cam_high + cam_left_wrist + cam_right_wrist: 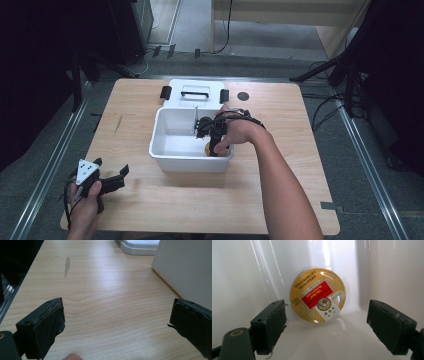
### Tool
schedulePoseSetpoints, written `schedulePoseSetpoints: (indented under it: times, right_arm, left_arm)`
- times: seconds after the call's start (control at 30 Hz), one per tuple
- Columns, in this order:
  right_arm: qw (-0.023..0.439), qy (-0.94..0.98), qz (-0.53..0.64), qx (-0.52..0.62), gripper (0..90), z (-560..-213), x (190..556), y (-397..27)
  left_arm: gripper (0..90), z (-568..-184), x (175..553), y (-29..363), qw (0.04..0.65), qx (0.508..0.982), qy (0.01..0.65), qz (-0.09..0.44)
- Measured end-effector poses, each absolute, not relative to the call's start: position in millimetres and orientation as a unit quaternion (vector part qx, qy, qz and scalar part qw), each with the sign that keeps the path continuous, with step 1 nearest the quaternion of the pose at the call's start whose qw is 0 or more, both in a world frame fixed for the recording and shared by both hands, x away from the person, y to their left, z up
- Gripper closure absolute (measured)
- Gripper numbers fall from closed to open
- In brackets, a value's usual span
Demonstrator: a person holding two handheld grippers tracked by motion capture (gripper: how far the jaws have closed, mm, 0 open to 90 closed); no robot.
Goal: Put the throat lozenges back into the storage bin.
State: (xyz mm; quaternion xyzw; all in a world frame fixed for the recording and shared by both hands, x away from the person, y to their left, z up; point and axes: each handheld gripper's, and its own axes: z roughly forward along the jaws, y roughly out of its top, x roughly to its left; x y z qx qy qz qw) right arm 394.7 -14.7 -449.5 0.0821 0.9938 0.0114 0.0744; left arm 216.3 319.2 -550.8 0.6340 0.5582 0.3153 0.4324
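Inside the white plastic bin (162, 142) at the middle of the tabletop (280, 200), a round yellow tin (317, 295) leans against the bin's glossy wall near a corner, its flat lid with the red label facing the right gripper (325, 327). That gripper's fingers (270, 323) stand apart on either side of the tin and a little short of it, touching nothing, so the tin is loose. Resting on its thin rim on slick plastic, it looks likely to slide down flat or roll along the wall if a finger brushes it on the way out, and a hurried lift could also knock the bin's thin rim. The tin is smooth metal, domed and shiny; the bin is hard, rectangular with rounded corners, its lid (195, 91) lying behind it. The left gripper (117, 322) rests low over the pale wood-grain tabletop, its fingers wide apart and empty.
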Motion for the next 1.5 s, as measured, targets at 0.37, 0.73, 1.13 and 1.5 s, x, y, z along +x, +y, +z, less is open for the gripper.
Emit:
schedulePoseSetpoints:
  times: [0.37, 0.73, 1.13, 1.5]
  right_arm:
    - [0.085, 0.990, 0.063, 0.089, 25.2, -426, 390, -25]
    - [0.108, 0.980, 0.109, 0.128, 20.7, -392, 383, -47]
    - [0.127, 0.971, 0.124, 0.162, 17.7, -373, 376, -77]
    - [0.138, 0.960, 0.136, 0.202, 16.0, -372, 369, -109]
  left_arm:
    - [0.2, -551, 217, 319, 0.433, 0.634, 0.559, 0.315]
    - [0.2, -551, 216, 320, 0.434, 0.634, 0.558, 0.314]
    - [0.2, -551, 216, 319, 0.434, 0.634, 0.557, 0.315]
    - [0.2, -551, 216, 319, 0.433, 0.634, 0.558, 0.316]
